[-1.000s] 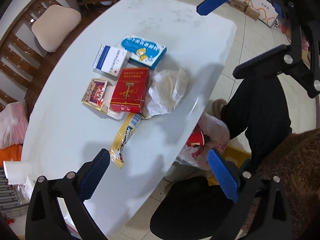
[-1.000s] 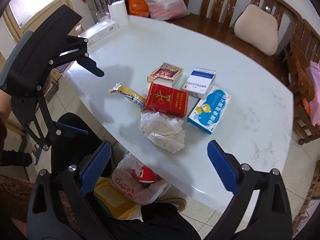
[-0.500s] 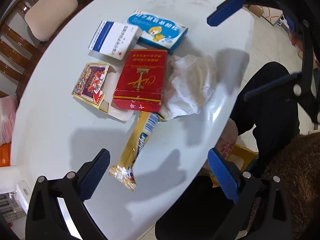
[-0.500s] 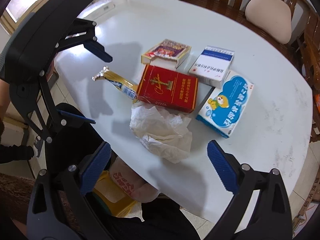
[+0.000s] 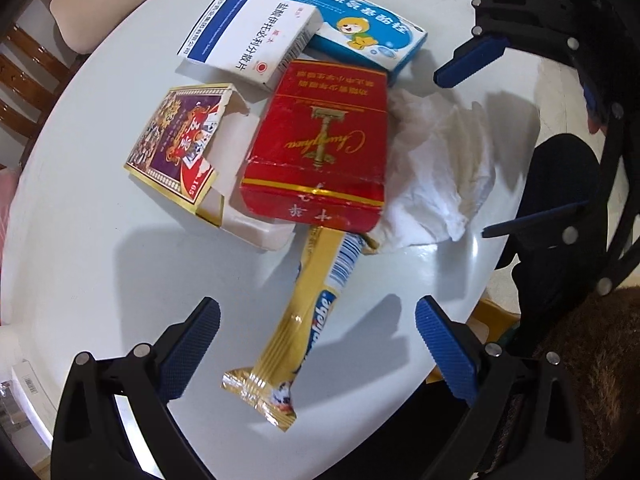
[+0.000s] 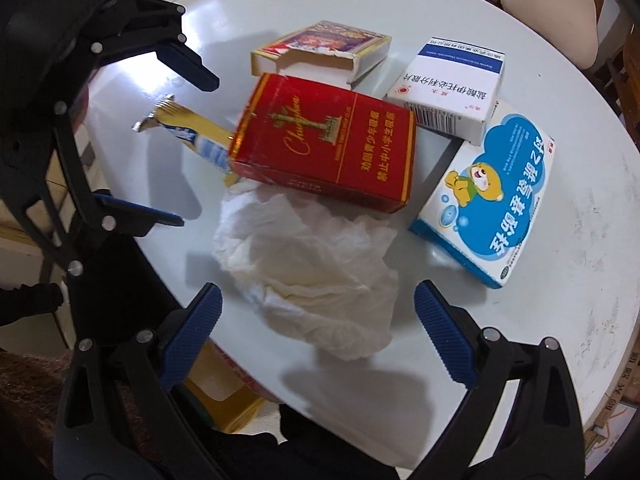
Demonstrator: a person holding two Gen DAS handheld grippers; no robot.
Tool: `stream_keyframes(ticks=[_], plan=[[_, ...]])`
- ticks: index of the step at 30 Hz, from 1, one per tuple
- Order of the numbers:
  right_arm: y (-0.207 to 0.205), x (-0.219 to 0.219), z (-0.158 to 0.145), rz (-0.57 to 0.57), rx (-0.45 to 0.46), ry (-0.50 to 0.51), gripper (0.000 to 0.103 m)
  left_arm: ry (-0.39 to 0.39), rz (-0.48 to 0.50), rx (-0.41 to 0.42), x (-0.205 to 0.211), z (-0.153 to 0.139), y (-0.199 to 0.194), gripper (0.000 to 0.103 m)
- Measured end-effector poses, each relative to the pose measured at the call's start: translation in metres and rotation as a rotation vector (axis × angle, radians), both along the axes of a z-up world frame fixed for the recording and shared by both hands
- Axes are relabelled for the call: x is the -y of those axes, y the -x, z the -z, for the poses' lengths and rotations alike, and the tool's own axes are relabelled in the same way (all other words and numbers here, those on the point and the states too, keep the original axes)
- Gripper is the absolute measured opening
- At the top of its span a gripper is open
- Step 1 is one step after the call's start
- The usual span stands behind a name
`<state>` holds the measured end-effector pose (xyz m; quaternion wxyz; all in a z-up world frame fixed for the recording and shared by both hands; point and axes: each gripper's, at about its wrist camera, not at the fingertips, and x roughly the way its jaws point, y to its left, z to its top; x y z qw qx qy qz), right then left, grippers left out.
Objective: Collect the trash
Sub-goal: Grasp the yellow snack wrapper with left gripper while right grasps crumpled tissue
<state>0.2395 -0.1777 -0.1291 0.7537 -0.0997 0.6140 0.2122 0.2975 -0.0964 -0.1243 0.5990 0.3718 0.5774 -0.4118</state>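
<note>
A: Blue pads of the left hand-held gripper (image 5: 316, 344) stood wide apart with nothing between them, hovering over the near end of the yellow sachet (image 5: 304, 320), which lay flat on the white counter (image 5: 80, 260) with its far end tucked under the red carton (image 5: 320, 152).

B: And the right hand-held gripper (image 6: 316, 332)?

A: Equally wide and empty, poised above the crumpled tissue (image 6: 312, 276) near the counter's edge.

B: So what had been collected?

A: Nothing from this pile, as far as I could judge. Every piece sat on the counter: the torn purple box (image 5: 176, 144) left of the red carton, the white medicine box (image 5: 252, 36) beyond it, the blue bear box (image 5: 356, 28) at the far right.

B: Was a bin in view?

A: Something yellow (image 6: 224, 404) showed below the counter edge near the right hand-held gripper; I could not tell what it was.

B: Then the work was barely begun?

A: Seemingly. Six pieces were left, with the sachet and tissue likely first.
</note>
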Motion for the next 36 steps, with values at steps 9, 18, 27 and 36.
stream_keyframes(ticks=[9,18,27,36], plan=[[0.003,-0.015,0.007,-0.021,0.068,0.065,0.086,0.004,-0.056,-0.019,0.001,0.005,-0.013,0.084],[0.010,-0.029,-0.001,-0.035,0.086,0.060,0.052,-0.012,-0.096,0.010,0.002,0.001,-0.007,0.063],[0.010,-0.034,-0.011,0.005,0.068,0.055,0.035,-0.056,-0.235,-0.033,0.001,-0.004,-0.006,0.024],[0.027,-0.024,-0.033,0.038,0.115,0.085,0.033,-0.053,-0.352,-0.050,-0.007,-0.008,-0.002,0.013]])
